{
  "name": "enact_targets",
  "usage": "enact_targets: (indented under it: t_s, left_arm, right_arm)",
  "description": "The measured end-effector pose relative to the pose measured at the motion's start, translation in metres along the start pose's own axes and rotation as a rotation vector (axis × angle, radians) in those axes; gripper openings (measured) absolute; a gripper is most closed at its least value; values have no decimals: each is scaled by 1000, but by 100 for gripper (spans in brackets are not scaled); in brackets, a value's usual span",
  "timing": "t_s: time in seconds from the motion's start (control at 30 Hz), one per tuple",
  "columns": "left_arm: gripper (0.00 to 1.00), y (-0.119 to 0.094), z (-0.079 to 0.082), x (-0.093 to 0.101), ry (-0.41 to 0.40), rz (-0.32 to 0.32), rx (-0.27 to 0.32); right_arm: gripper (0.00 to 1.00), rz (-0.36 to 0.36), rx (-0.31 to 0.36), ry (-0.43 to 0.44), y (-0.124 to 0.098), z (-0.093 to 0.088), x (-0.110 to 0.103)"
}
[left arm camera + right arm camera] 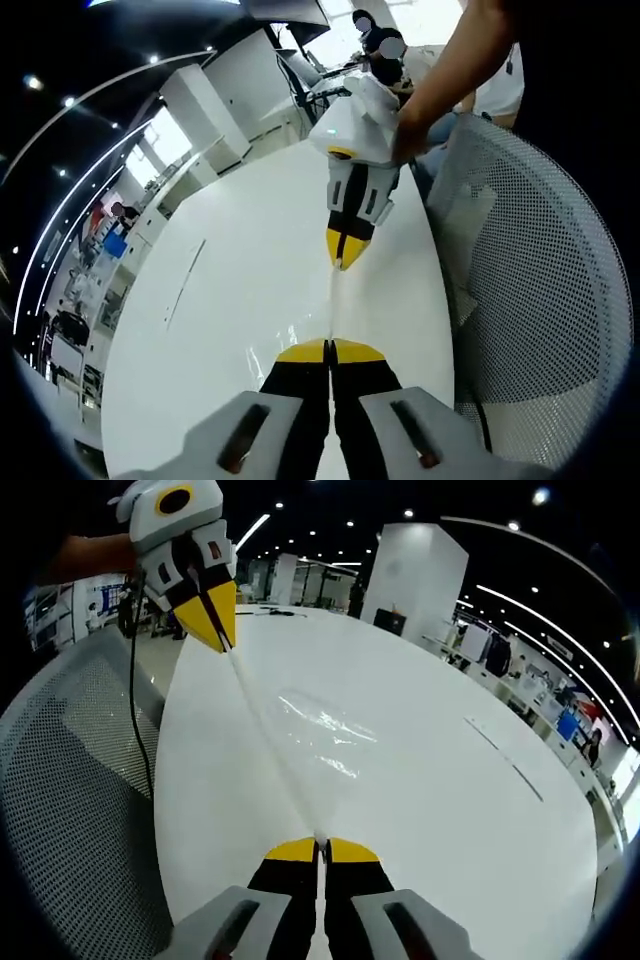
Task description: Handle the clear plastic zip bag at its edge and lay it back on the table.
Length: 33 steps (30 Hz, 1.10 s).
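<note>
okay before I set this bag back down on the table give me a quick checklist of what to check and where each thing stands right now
1. Left gripper closed on the bag edge: ok, jaws shut on the thin clear edge.
2. Right gripper closed on the other end: ok, jaws shut on it.
3. Zip bag stretched between both grippers: ok, its edge runs straight from one to the other.
4. Table bare under the bag: ok, plain white surface there.
5. Mesh chair clear of the bag: ok, it sits off the table edge.
6. Zip closed: cannot tell, the plastic is too clear to judge.
</note>
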<state>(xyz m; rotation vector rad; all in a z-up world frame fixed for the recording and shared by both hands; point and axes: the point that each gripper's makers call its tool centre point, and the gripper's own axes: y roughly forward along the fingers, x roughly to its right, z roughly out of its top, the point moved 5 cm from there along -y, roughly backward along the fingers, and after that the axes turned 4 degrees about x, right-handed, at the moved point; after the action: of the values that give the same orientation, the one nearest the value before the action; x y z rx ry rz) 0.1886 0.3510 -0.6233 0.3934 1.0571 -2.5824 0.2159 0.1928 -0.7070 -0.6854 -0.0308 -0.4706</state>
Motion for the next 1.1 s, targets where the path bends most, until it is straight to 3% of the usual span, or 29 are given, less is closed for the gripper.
enact_targets:
  t_s: [0.23,0.4,0.63,0.8,1.1]
  left_arm:
    - [0,4,9,-4,47,19,26]
    - [0,8,12,0,77,-1,28]
    - [0,9,13,-2,99,5,34]
    - [0,7,13,-2,103,10,40]
    - [0,5,11,-2,100,9,43]
  right_arm:
    - [2,13,14,-20,-20,-1,-6]
    - [16,28,53,-39,-37,15,-2]
    - [20,84,54,-104,-52,43,5]
    - [19,84,61,-140,-54,54,9]
    - [17,96,66,-150,-39,58,18]
